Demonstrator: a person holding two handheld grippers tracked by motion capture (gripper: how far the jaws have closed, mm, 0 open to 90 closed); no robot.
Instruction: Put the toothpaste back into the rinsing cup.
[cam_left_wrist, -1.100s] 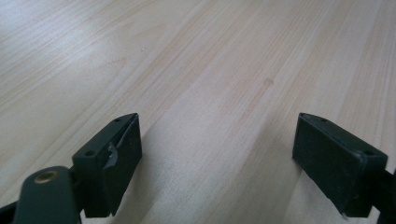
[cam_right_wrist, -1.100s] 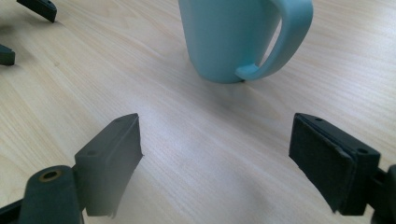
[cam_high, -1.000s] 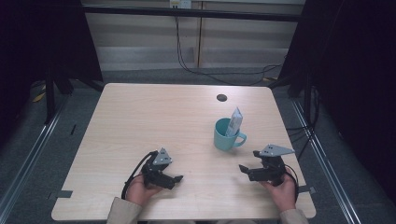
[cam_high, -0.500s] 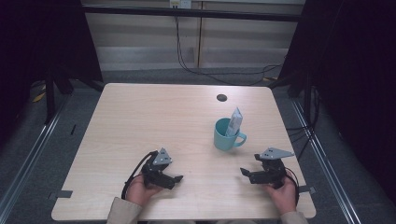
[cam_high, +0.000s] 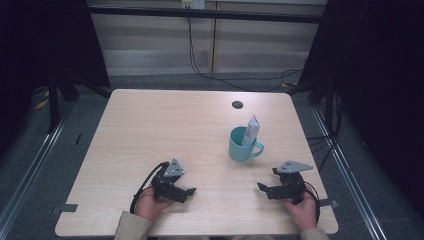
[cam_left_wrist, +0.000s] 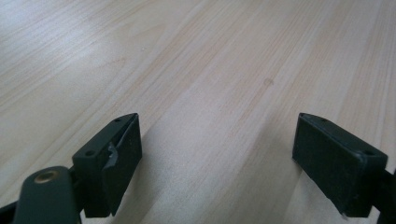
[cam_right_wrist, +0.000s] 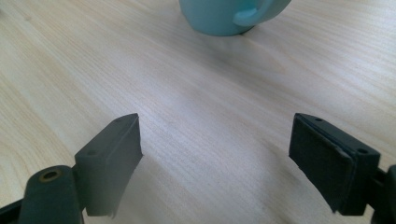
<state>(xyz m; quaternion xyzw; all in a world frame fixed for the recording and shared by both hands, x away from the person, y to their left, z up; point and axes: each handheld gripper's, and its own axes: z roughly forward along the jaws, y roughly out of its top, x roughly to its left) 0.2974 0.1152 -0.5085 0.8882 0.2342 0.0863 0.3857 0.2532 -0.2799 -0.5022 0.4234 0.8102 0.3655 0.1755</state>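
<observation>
1. Both grippers rest low at the near edge of the table (cam_high: 150, 125): the left gripper (cam_high: 186, 192) and the right gripper (cam_high: 264, 189) each have jaws spread wide, holding nothing, likely parked between moves.
2. Nearest the right gripper stands a teal mug (cam_high: 242, 146), upright, handle turned toward that side for an easy reach.
3. Inside the mug a small pale packet (cam_high: 251, 131) leans against the rim, sticking up above it.

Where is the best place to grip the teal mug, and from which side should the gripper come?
Probably the mug's near wall, one jaw inside the rim, coming from above with the right gripper, which is open and closest. The mug stands upright; its handle points right, and the packet leans on the far side.
</observation>
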